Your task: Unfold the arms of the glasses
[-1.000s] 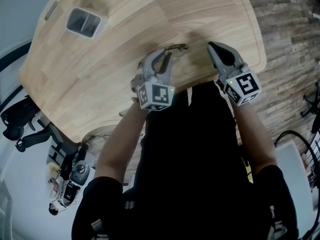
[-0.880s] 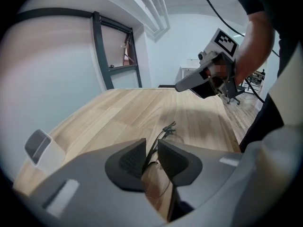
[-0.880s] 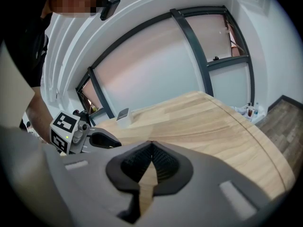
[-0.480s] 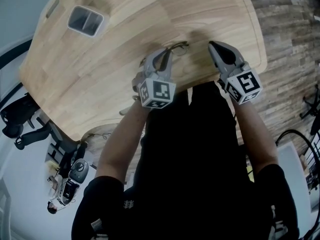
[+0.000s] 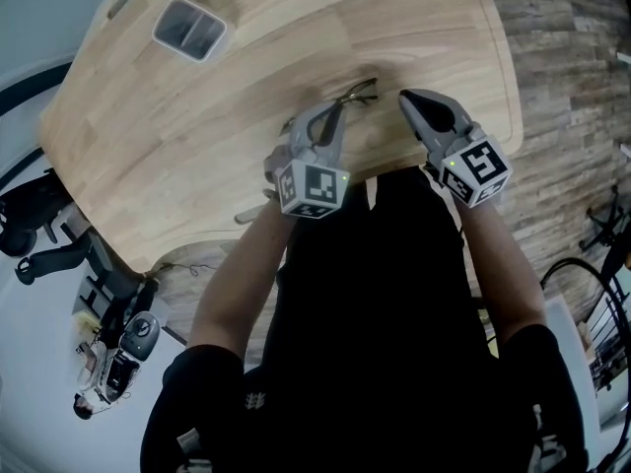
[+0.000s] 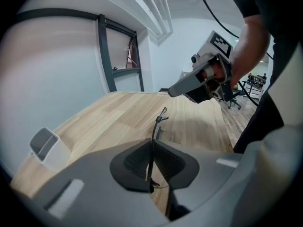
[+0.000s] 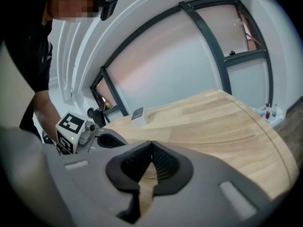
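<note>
Thin dark-framed glasses (image 5: 356, 92) lie on the wooden table (image 5: 246, 57) near its front edge. My left gripper (image 5: 332, 112) has its jaws closing around them. In the left gripper view the thin frame (image 6: 158, 126) runs up from between the pads of the left gripper (image 6: 152, 144), which pinch it. My right gripper (image 5: 406, 98) hovers just right of the glasses with its jaws together and nothing in them. It shows as a grey snout (image 6: 189, 85) in the left gripper view. In the right gripper view the right gripper (image 7: 151, 146) pads meet, with only table beyond.
A small grey open box (image 5: 189, 28) stands at the table's far left, also seen in the left gripper view as the box (image 6: 45, 143). Office chairs and clutter (image 5: 108, 353) sit on the floor to the left. Wood-plank flooring (image 5: 562, 57) lies right of the table.
The left jaws have drawn together on the glasses frame. The right gripper has shifted left, closer to the glasses.
</note>
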